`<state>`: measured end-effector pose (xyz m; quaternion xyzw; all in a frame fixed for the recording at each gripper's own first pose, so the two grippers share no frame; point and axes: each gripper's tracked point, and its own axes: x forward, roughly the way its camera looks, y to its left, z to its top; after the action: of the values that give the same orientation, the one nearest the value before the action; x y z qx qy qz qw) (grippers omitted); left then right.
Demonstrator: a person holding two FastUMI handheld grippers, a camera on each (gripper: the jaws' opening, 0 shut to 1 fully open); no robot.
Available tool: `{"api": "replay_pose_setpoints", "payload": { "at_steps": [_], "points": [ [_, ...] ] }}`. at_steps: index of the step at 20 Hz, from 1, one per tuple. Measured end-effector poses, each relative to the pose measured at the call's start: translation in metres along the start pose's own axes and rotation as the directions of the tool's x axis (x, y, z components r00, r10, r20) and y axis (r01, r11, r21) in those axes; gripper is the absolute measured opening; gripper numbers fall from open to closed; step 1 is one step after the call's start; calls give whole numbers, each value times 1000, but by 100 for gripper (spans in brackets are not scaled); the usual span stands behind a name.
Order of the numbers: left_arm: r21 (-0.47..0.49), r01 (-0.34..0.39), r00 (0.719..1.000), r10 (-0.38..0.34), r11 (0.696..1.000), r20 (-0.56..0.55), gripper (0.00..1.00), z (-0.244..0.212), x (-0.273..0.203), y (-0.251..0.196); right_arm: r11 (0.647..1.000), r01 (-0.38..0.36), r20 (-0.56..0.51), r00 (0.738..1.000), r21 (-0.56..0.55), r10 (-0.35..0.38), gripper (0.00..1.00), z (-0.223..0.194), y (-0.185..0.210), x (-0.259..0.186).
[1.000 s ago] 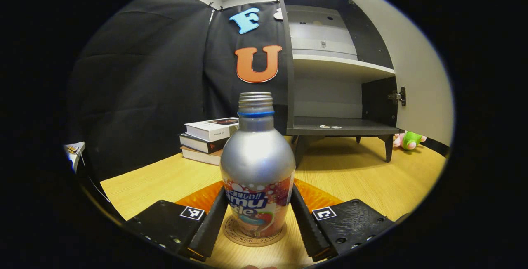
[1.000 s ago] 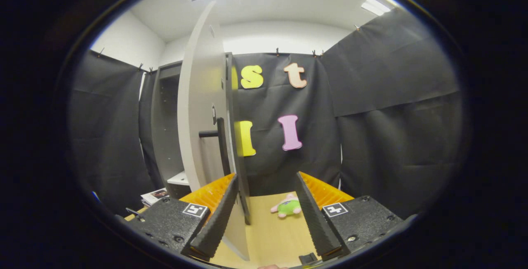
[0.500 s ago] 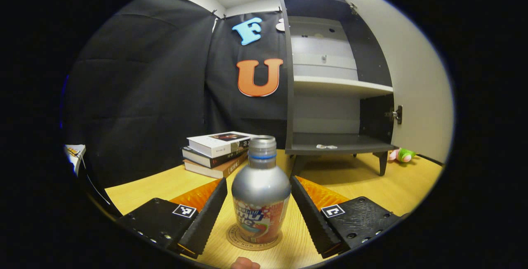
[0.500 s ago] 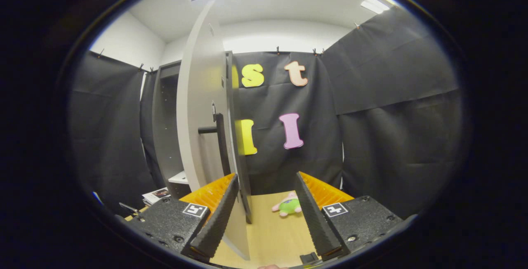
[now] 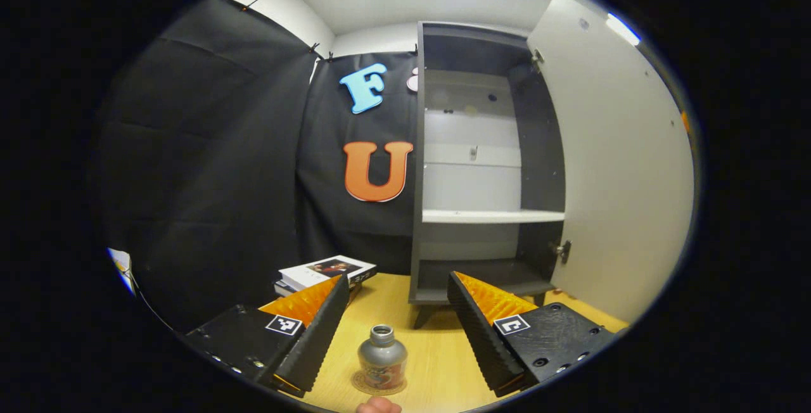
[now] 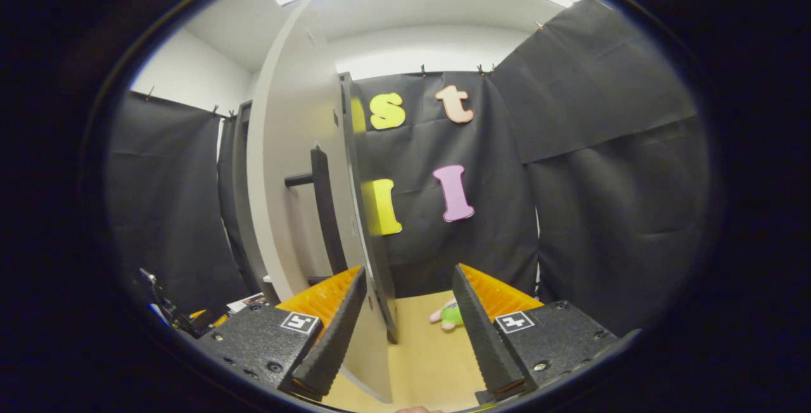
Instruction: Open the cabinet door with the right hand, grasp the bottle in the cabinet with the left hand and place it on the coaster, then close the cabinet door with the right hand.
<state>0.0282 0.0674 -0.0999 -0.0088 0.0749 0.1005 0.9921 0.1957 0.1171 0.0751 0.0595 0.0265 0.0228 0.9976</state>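
The cabinet point(image 5: 481, 166) fills the middle of the left gripper view, tall and dark-sided, its shelves bare as far as I can see. Its door point(image 5: 618, 172) stands swung wide at the right of the frame, the pale inner face turned toward us. In the right gripper view the same door point(image 6: 285, 191) rises edge-on at centre left, its dark bar handle point(image 6: 320, 204) sticking out on the left face.

So the opening is done, and so, I judge, is the fetching. On the desk point(image 5: 437, 356), at the bottom centre of the left gripper view, the bottle point(image 5: 382, 359) stands upright on the round coaster point(image 5: 379, 386), silver-shouldered with a coloured label, well in front of the cabinet's feet. A stack of books point(image 5: 324, 272) lies at lower left, near the cabinet's side.

The left gripper point(image 5: 396, 337) is spread wide and holds nothing. The bottle sits low between the two fingers in the picture, but looks clear of both.

The right gripper point(image 6: 405, 330) is likewise spread and empty. The door's near edge runs down just beside its left finger point(image 6: 329, 343) at the bottom of the frame; whether they touch I cannot tell. A small pink and green plush toy point(image 6: 448, 315) lies on the desk beyond, peeping between the fingers.

What is left, by my reckoning, is only the last step: the right hand has to push the door shut.
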Motion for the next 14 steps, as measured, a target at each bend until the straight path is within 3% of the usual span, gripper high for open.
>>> {"api": "replay_pose_setpoints", "payload": {
  "at_steps": [5, 10, 14],
  "points": [
    [30, 36, 999, -37, 999, 17, 94, 68, -10, -11, 998, -12, 22, 1000, -60, 14, 87, 5, -7, 18],
    [29, 45, 999, -44, 999, -20, 94, 80, -19, -19, 999, -20, 43, 999, -45, 22, 87, 0, -6, 20],
    [52, 26, 1000, -25, 998, -17, 94, 74, -29, -14, 996, -73, 43, 996, -49, 75, 84, 0, 8, 22]
  ]
}}
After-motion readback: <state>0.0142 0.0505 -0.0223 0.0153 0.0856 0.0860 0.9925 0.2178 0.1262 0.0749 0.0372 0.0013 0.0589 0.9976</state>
